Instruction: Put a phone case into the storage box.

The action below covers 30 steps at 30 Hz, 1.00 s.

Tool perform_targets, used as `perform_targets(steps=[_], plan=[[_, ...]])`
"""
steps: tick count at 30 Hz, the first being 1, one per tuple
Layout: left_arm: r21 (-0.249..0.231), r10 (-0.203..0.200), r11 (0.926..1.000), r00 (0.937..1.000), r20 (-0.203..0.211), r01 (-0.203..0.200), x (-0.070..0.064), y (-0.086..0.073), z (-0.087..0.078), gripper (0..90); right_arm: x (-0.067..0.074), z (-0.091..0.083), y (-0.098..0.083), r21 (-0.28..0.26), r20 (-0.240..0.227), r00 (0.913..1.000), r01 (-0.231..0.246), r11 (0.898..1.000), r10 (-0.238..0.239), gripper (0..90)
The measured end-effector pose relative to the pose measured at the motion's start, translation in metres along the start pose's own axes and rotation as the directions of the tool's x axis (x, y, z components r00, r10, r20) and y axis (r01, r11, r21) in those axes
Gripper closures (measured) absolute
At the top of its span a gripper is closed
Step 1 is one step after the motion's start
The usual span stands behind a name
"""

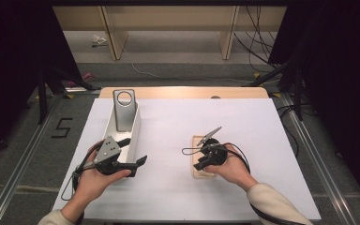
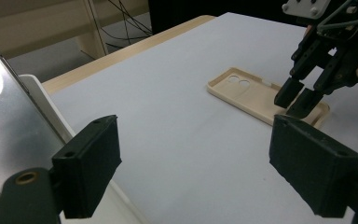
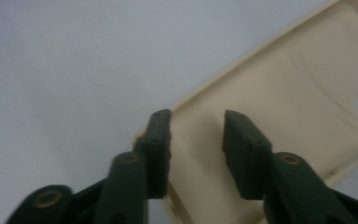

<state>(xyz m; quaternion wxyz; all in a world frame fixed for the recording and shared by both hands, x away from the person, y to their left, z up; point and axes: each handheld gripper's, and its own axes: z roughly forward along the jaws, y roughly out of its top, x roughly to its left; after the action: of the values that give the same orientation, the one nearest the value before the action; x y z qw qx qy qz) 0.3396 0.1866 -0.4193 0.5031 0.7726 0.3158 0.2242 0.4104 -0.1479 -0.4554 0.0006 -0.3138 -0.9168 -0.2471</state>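
Observation:
A beige phone case (image 1: 204,174) lies flat, inside up, on the white table (image 1: 168,126). My right gripper (image 1: 199,165) hovers over its near end, jaws a little apart. In the right gripper view the right gripper (image 3: 197,116) has one pad at the beige case's (image 3: 307,84) rim and the other over its inside, with nothing clamped. My left gripper (image 1: 133,150) is held wide open beside a white tray (image 1: 134,136). A silver phone case (image 1: 124,110) leans upright in that tray. The left gripper view shows its pads (image 2: 88,172) far apart, with the beige case (image 2: 256,93) and right gripper (image 2: 298,99) beyond.
The tray's rim (image 2: 51,107) and silver case (image 2: 9,126) are close on one side of the left gripper. A wooden table edge (image 1: 183,92) runs along the back. Bare white surface spreads between the two hands.

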Motion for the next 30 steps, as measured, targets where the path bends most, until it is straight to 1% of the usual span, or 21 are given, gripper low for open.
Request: perform_targets(steps=[2,3,5,6,8,10,11,13,14,16,19,22,23,24,25,26,27,28,29,30], plan=[[0.004,-0.001,1.0,1.0,0.009,0.001,0.0,0.0,0.0,18.6,-0.001,-0.006,-0.002,-0.001,0.022,0.9987,0.046,0.999,-0.046,51.3],[0.0,-0.004,1.0,0.9999,0.016,0.004,0.0,0.0,-0.001,22.3,-0.001,-0.01,-0.003,-0.004,0.037,0.9969,0.07,0.998,-0.069,46.6],[-0.003,-0.002,1.0,0.9998,0.019,0.002,0.0,0.001,-0.002,23.5,-0.002,-0.016,-0.005,-0.006,0.044,0.9947,0.093,0.996,-0.093,37.7],[-0.003,-0.001,1.0,0.9999,0.015,0.002,0.0,0.001,-0.002,23.5,-0.003,-0.019,-0.007,-0.004,0.046,0.9933,0.107,0.994,-0.106,35.3],[-0.002,-0.003,1.0,0.9999,0.01,0.003,0.0,0.001,-0.002,21.1,-0.003,-0.024,-0.009,-0.003,0.055,0.9882,0.143,0.99,-0.143,31.0],[0.005,0.0,1.0,1.0,0.009,0.0,0.0,0.001,-0.002,19.2,-0.003,-0.028,-0.011,0.013,0.055,0.9835,0.172,0.985,-0.173,25.6],[0.006,0.001,1.0,1.0,0.009,-0.001,0.0,0.001,-0.002,17.8,-0.002,-0.029,-0.012,0.021,0.051,0.9803,0.19,0.982,-0.191,22.8],[0.005,0.002,1.0,0.9999,0.011,-0.002,-0.001,0.001,-0.001,15.2,0.0,-0.03,-0.014,0.037,0.057,0.9738,0.218,0.975,-0.22,17.3],[0.007,0.006,1.0,0.9999,0.011,-0.006,-0.001,0.001,-0.001,15.2,0.001,-0.03,-0.015,0.043,0.062,0.9684,0.239,0.97,-0.241,17.7],[0.012,0.01,0.9999,0.9999,0.008,-0.01,-0.002,0.001,-0.001,13.8,0.004,-0.03,-0.015,0.057,0.06,0.9648,0.253,0.966,-0.256,17.4],[0.011,0.012,0.9999,0.9999,0.006,-0.012,-0.002,0.001,-0.001,11.3,0.007,-0.03,-0.016,0.074,0.059,0.9549,0.287,0.955,-0.291,17.4],[0.012,0.013,0.9998,0.9999,0.0,-0.013,-0.002,0.001,-0.002,9.9,0.01,-0.029,-0.015,0.095,0.054,0.9481,0.308,0.947,-0.313,18.0],[0.013,0.015,0.9998,0.9999,-0.002,-0.015,-0.001,0.001,-0.002,9.5,0.011,-0.027,-0.016,0.099,0.044,0.9457,0.317,0.943,-0.322,18.4],[0.013,0.016,0.9998,0.9999,-0.004,-0.016,-0.001,0.001,-0.002,9.2,0.012,-0.026,-0.016,0.101,0.043,0.9446,0.32,0.942,-0.326,18.5],[0.013,0.017,0.9998,0.9998,-0.005,-0.017,-0.001,0.001,-0.002,9.1,0.013,-0.025,-0.016,0.11,0.041,0.9389,0.336,0.936,-0.342,18.8],[0.012,0.017,0.9998,0.9998,-0.005,-0.017,-0.001,0.001,-0.002,9.1,0.013,-0.025,-0.016,0.119,0.046,0.9379,0.337,0.934,-0.344,19.1],[0.011,0.017,0.9998,0.9999,-0.005,-0.017,-0.001,0.0,-0.002,9.1,0.015,-0.024,-0.015,0.124,0.052,0.9347,0.343,0.931,-0.352,19.4],[0.01,0.016,0.9998,0.9999,-0.005,-0.016,-0.001,0.0,-0.002,9.1,0.014,-0.024,-0.015,0.121,0.052,0.9296,0.357,0.926,-0.365,19.6],[0.01,0.016,0.9998,0.9999,-0.005,-0.016,-0.001,0.0,-0.002,9.1,0.016,-0.024,-0.015,0.132,0.055,0.9258,0.365,0.922,-0.374,20.8],[0.011,0.017,0.9998,0.9998,-0.005,-0.017,-0.001,0.001,-0.002,9.1,0.017,-0.023,-0.015,0.137,0.058,0.9259,0.363,0.922,-0.373,21.5]])
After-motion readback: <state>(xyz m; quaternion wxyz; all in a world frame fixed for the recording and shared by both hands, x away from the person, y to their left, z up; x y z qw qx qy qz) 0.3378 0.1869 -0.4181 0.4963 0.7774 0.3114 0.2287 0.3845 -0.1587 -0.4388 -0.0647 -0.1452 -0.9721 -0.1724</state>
